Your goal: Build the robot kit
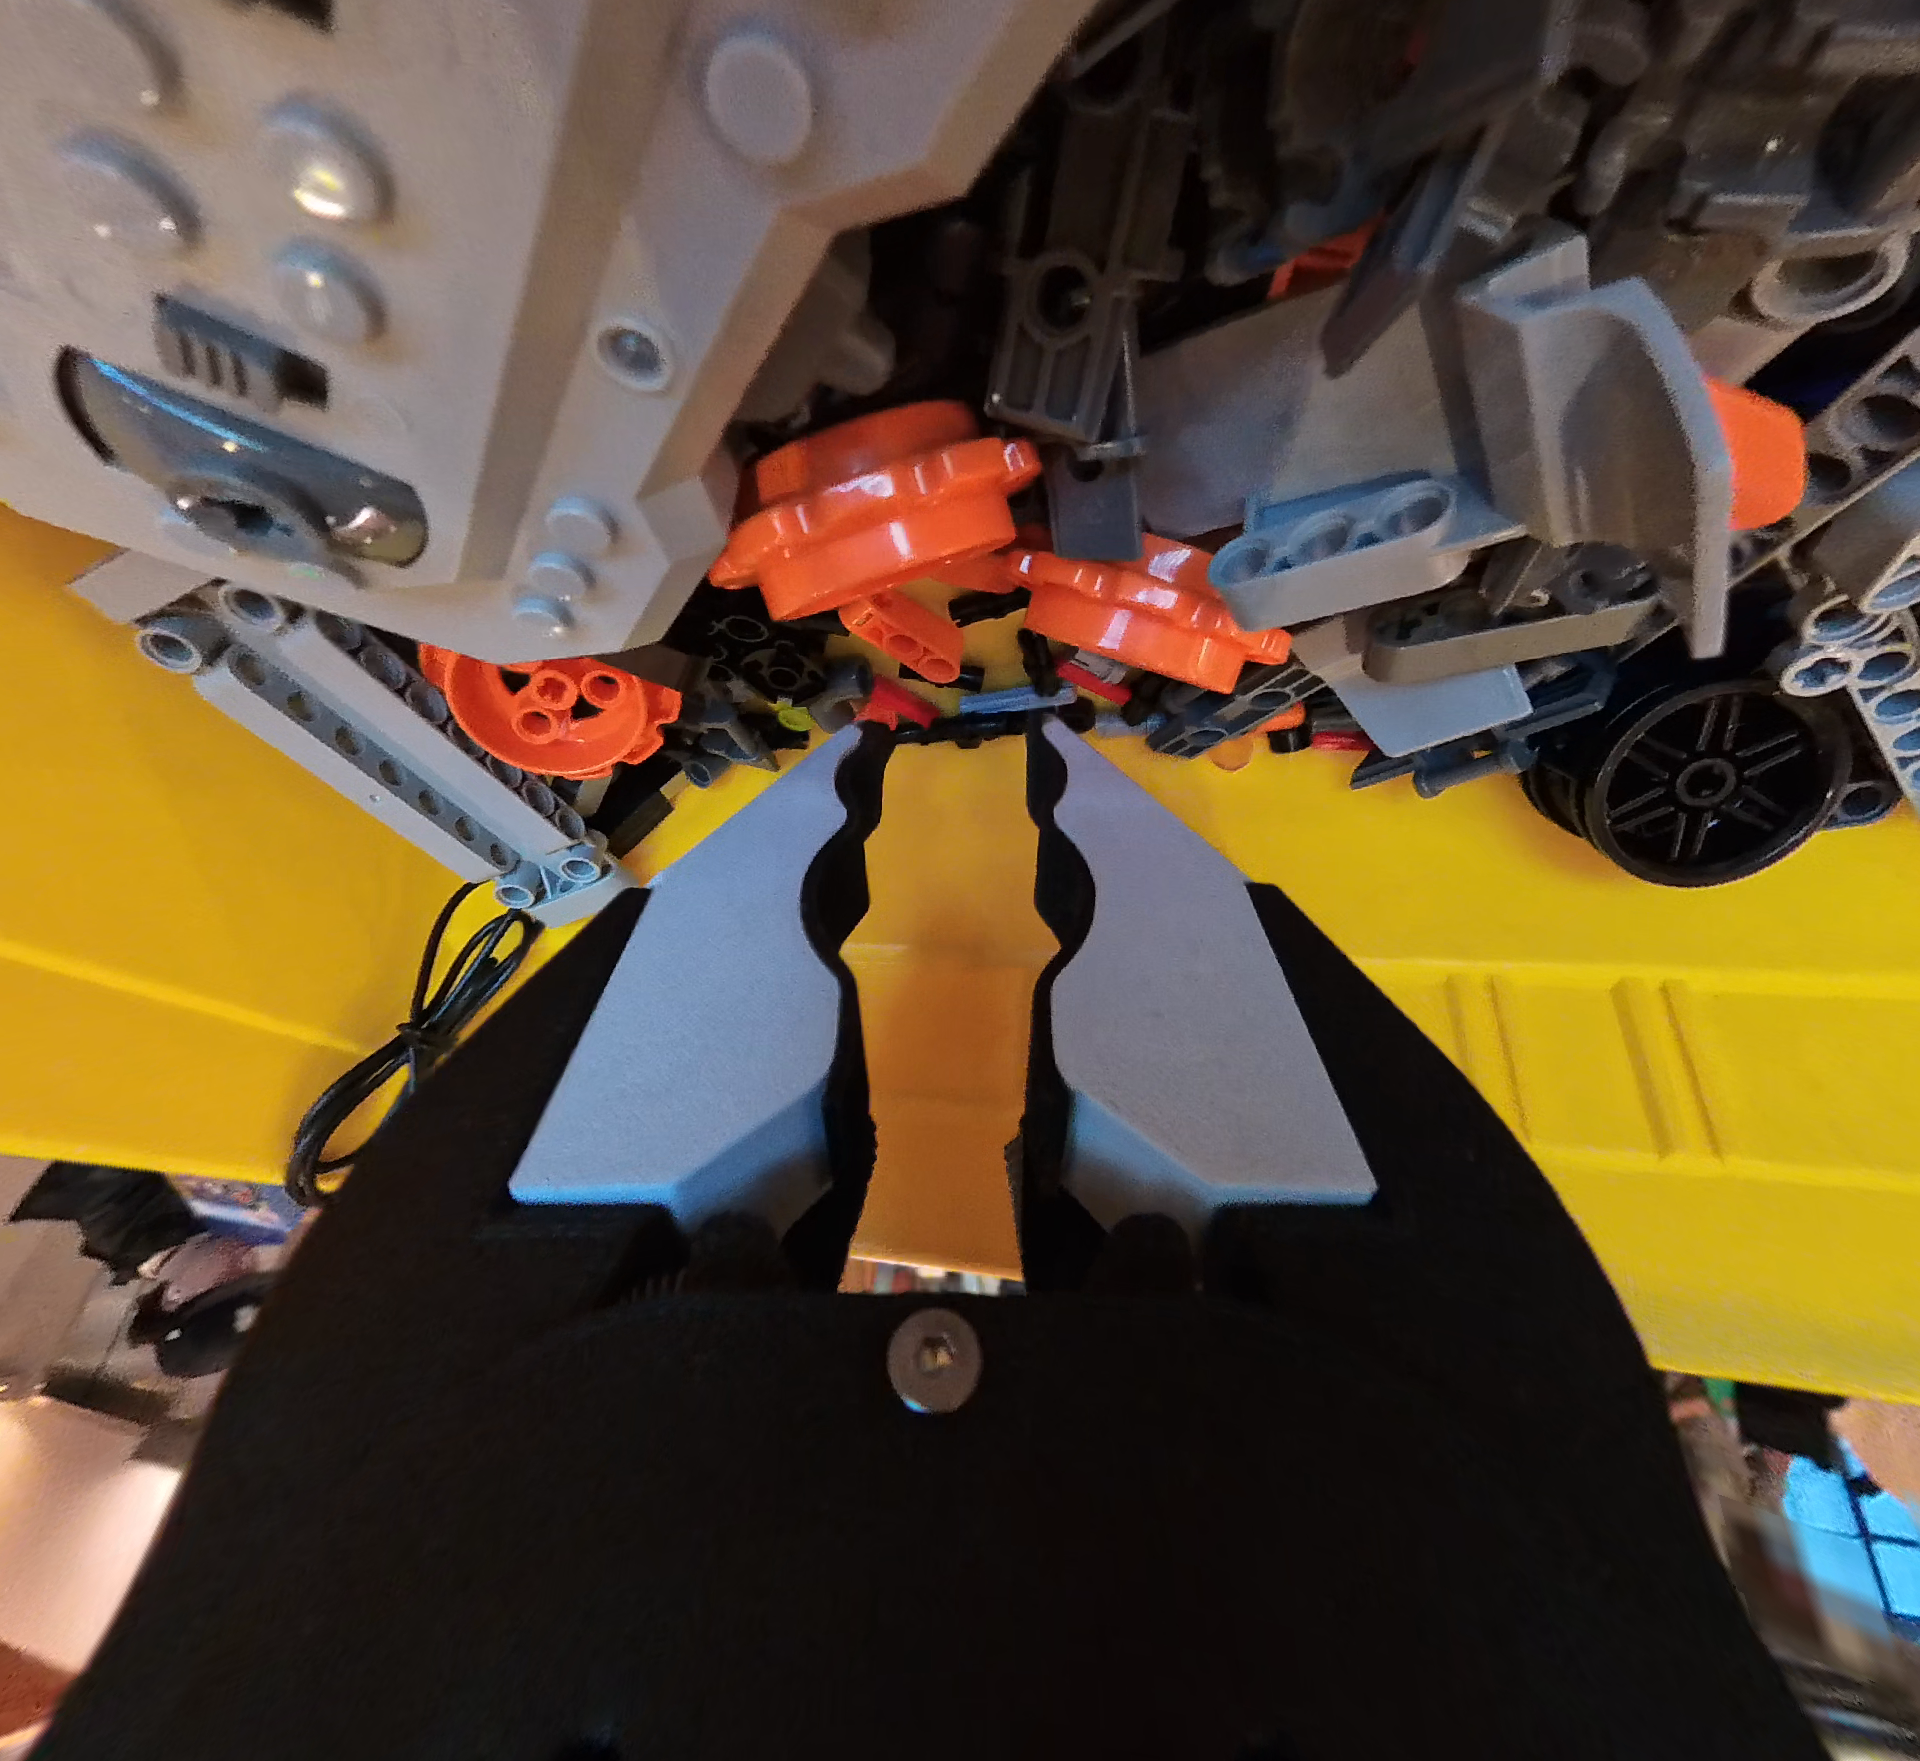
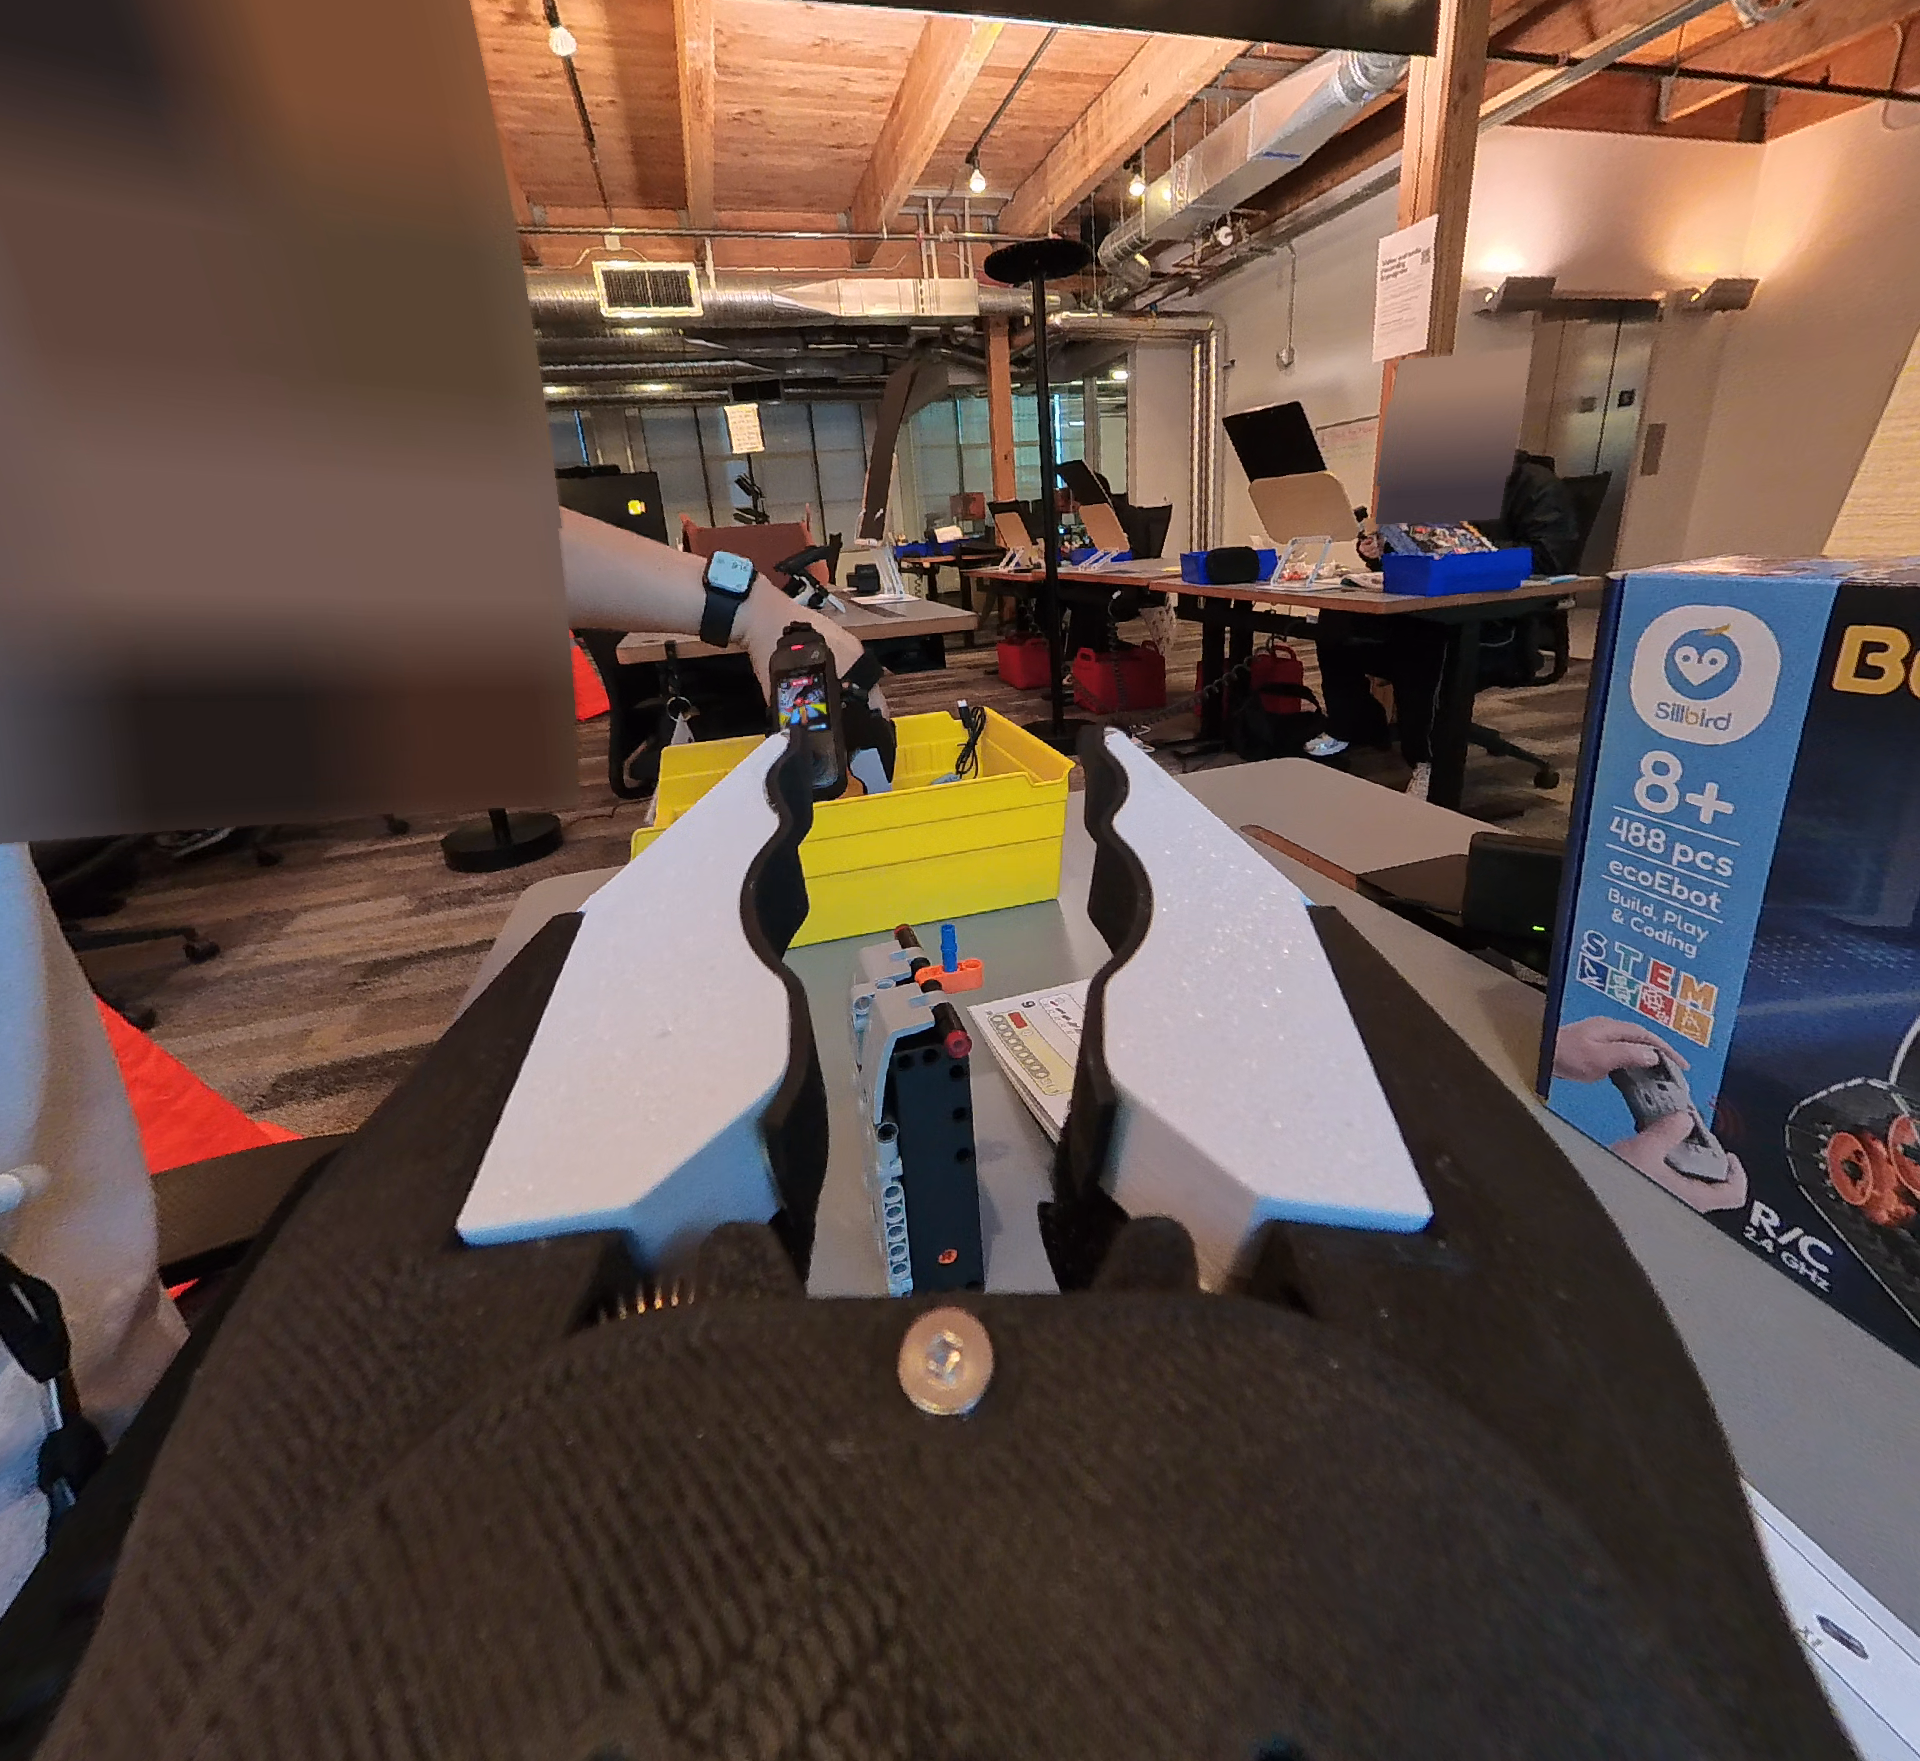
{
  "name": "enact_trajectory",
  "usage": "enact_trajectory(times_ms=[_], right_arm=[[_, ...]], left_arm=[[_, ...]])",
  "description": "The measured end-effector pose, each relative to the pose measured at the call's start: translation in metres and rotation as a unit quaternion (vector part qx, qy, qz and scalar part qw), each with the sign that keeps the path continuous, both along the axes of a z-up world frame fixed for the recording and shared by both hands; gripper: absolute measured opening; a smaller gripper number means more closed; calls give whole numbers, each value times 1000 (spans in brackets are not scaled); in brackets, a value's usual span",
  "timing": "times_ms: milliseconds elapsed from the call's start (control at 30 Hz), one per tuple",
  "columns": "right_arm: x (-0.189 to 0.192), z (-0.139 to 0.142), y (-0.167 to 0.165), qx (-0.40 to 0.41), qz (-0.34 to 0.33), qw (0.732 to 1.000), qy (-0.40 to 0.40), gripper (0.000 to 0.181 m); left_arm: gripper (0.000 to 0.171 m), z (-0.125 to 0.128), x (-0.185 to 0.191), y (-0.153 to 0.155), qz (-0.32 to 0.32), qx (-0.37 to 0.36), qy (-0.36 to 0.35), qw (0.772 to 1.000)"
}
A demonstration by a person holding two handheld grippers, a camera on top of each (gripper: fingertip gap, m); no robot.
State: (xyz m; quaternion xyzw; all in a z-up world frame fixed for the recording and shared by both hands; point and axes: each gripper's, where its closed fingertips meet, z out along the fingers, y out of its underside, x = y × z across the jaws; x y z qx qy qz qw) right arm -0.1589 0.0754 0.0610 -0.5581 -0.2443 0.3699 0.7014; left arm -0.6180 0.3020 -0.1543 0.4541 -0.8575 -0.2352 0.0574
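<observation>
The left tool [image 1: 951, 735] stands nearest, its jaws a narrow gap apart and holding nothing, tips down in a yellow bin [image 1: 1558, 1036] among small black and red pins [image 1: 966, 724]. Just beyond lie orange gear-like wheels [image 1: 883, 516], a grey studded beam [image 1: 384, 735], a black spoked wheel [image 1: 1704, 781] and a large grey battery housing [image 1: 364, 205]. The right tool [image 2: 940, 766] hovers wide open and empty over the table [image 2: 1299, 797], above a grey-and-black brick assembly [image 2: 920, 1119]. Beside it lie an instruction sheet [image 2: 1039, 1046] and a blue kit box [image 2: 1714, 880].
</observation>
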Motion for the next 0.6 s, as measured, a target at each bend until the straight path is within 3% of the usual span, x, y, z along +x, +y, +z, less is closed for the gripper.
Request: enact_trajectory(times_ms=[400, 600], right_arm=[[4, 2, -1, 0, 4, 1000, 10, 51], [1, 0, -1, -2, 8, 1000, 6, 51]], left_arm=[[22, -3, -4, -2, -21, -7, 37, 999], [24, -1, -6, -5, -1, -15, 38, 999]])
